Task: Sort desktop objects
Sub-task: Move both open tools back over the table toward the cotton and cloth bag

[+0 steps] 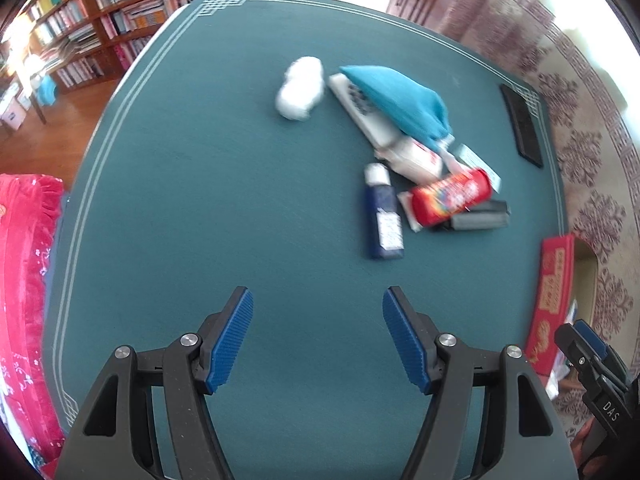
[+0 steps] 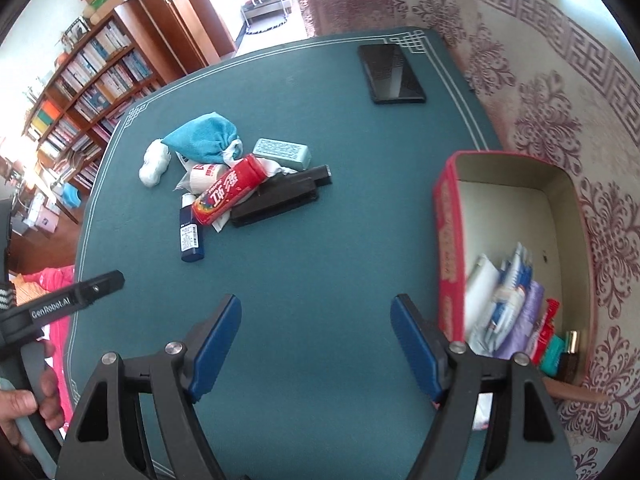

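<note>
Blue ribbed pads framed the foreground of each wrist view: the left tool (image 1: 318, 336) hung over bare green felt with its jaws spread wide and nothing between them, and the right tool (image 2: 316, 344) hung likewise, wide open and empty, above the tabletop (image 2: 320, 248). Beyond them, well apart from both tools, the things to be sorted lay in a loose heap on the felt. A dark blue bottle (image 2: 191, 236) with a white cap lay flat at the heap's near edge, just beside a red cylindrical packet (image 2: 228, 190) that rested tilted across a black case (image 2: 276, 200). Behind the packet sat a white bottle (image 2: 206, 176), a pale green block (image 2: 282, 153) and a turquoise cloth pouch (image 2: 204, 140), the pouch lying over a white boxed item in the left view. A white wad (image 2: 154, 164) lay beside the pouch, touching or nearly so. Alone near the far corner lay a flat black device (image 2: 390, 74). At the right edge of the tabletop stood a red open box (image 2: 450, 240), already holding several packets and small items against its near end. A hand (image 2: 24, 404) gripped the left tool's handle at the lower left of the right wrist view. Bookshelves (image 1: 100, 20) stood beyond the tabletop.
</note>
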A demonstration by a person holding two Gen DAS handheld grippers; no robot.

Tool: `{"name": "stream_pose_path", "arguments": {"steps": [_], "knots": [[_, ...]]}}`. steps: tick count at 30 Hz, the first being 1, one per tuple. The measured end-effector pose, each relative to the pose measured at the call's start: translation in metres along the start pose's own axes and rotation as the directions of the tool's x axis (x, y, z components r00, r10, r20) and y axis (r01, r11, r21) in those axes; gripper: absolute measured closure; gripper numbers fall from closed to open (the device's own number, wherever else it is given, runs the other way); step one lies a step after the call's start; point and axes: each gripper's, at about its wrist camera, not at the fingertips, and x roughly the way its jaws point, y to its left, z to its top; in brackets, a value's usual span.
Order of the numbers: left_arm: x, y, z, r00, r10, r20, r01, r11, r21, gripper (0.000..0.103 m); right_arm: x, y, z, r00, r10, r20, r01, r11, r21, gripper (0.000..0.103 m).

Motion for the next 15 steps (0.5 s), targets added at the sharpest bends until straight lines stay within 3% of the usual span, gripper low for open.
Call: {"name": "stream_pose_path", "arguments": {"steps": [15], "knots": [[0.035, 0.029, 0.073, 0.999, 0.049, 0.002, -0.049, 0.998, 0.046, 0.032, 0.050, 0.037, 0.047, 0.999, -0.020, -0.034, 0.020, 1.000, -0.005, 0.023]]}}
